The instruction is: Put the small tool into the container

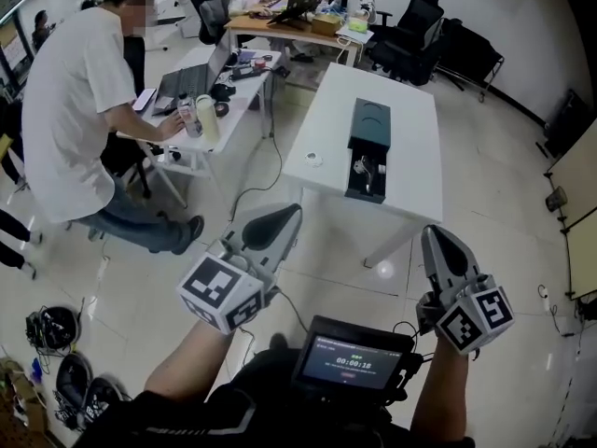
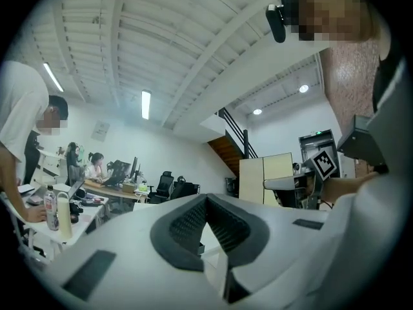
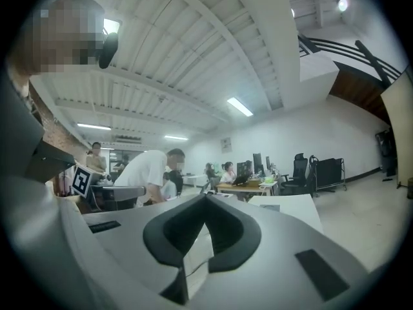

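Note:
A long dark box, the container, lies on the white table ahead of me; its near end is open, with pale items inside. A small white round thing lies on the table left of it; I cannot tell what it is. My left gripper is raised well short of the table, shut and empty. My right gripper is likewise raised, shut, holding nothing. In the left gripper view the left gripper's jaws meet at the tip; in the right gripper view the right gripper's jaws do the same.
A person in a white shirt leans over a desk with a laptop and bottles at the left. Office chairs stand behind the table. Helmets lie on the floor at lower left. A small screen hangs at my chest.

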`<state>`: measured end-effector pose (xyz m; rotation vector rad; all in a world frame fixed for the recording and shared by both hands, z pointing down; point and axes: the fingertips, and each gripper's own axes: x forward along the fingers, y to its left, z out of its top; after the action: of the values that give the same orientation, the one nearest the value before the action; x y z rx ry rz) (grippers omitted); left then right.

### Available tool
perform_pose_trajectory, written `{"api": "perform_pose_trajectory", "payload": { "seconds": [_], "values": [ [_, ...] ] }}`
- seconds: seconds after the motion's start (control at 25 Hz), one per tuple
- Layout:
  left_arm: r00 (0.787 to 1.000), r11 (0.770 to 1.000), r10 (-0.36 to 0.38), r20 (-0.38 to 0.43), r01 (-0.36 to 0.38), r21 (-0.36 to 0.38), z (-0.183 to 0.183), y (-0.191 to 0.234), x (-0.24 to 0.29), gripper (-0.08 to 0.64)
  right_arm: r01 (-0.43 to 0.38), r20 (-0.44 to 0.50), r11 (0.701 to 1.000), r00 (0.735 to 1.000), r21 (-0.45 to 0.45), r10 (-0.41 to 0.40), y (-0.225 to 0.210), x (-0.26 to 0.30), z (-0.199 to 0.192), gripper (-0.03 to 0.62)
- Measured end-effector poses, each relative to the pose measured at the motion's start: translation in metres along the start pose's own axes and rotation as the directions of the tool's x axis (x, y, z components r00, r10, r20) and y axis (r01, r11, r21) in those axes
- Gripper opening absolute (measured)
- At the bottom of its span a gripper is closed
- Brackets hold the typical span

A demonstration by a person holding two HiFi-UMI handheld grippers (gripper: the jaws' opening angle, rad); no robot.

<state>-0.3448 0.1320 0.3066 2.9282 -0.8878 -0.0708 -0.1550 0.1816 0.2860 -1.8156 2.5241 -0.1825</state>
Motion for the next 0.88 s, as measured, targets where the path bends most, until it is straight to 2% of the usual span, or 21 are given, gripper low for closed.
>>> {"api": "perform_pose_trajectory", "payload": {
  "seconds": [0.2, 0.48, 0.68, 0.88],
  "values": [
    [1.0, 0.998, 0.028, -0.002, -0.028, 0.05, 0.008, -0.031, -0.003, 0.023, -0.013, 0.012, 1.0, 1.0, 0.024, 0.013, -0.011, -0.034, 0.003, 0.006],
    [0.998, 0.995, 0.058, -0.022, -0.056, 0.085, 0.014, -0.104, 0.017, 0.025, -0.043, 0.017, 0.998, 0.999, 0.041, 0.042, -0.047, -0.1, 0.008, 0.006],
    [0.993, 0.993, 0.102, -0.057, -0.097, 0.071, 0.007, -0.147, 0.028, 0.025, -0.088, 0.036, 0.995, 0.996, 0.038, 0.086, -0.076, -0.133, 0.011, 0.006],
    [0.991, 0.991, 0.121, -0.059, -0.116, 0.072, 0.0, -0.16, 0.031, 0.025, -0.125, 0.036, 0.99, 0.992, 0.06, 0.123, -0.085, -0.136, -0.004, 0.006]
  ]
}}
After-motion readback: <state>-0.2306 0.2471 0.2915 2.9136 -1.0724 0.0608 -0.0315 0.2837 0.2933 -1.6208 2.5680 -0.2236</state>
